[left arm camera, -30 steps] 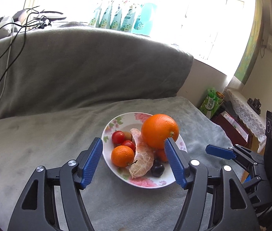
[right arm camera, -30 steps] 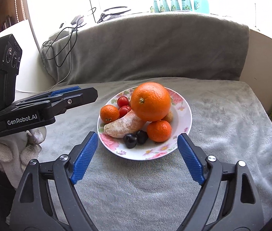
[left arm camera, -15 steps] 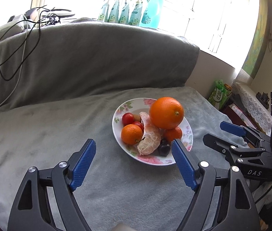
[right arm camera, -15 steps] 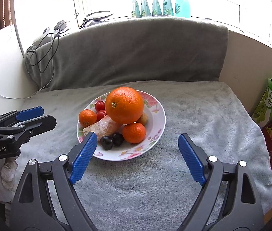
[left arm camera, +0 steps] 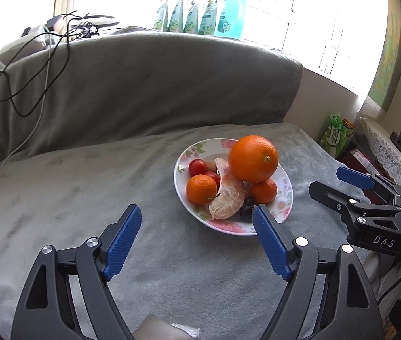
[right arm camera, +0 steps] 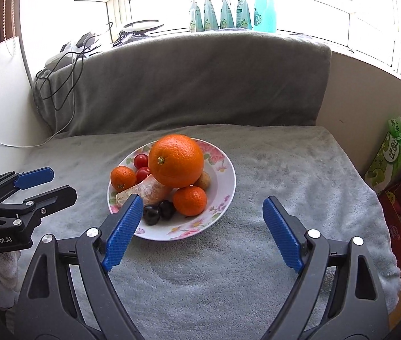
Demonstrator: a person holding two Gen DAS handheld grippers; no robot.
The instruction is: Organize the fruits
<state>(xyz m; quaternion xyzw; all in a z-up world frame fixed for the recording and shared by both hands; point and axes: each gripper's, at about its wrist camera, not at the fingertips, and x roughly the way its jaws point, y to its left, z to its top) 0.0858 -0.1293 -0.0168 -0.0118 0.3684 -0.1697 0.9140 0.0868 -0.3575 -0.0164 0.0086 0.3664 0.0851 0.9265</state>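
A: Where's the fruit?
B: All on the plate point(right arm camera: 226, 181), mid-blanket point(right arm camera: 299, 175), bare cloth all around it.
A: Count?
B: One orange point(right arm camera: 175, 161), two mandarins, two tomatoes, two dark cherries, one peeled piece.
A: Grippers?
B: Left gripper point(left arm camera: 196, 239) and right gripper point(right arm camera: 202, 231) both gape wide, empty, near the plate's front rim

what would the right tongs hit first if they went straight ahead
Probably the grey blanket just right of the floral plate; the left pad lines up with the plate's near rim. Depth is unclear.
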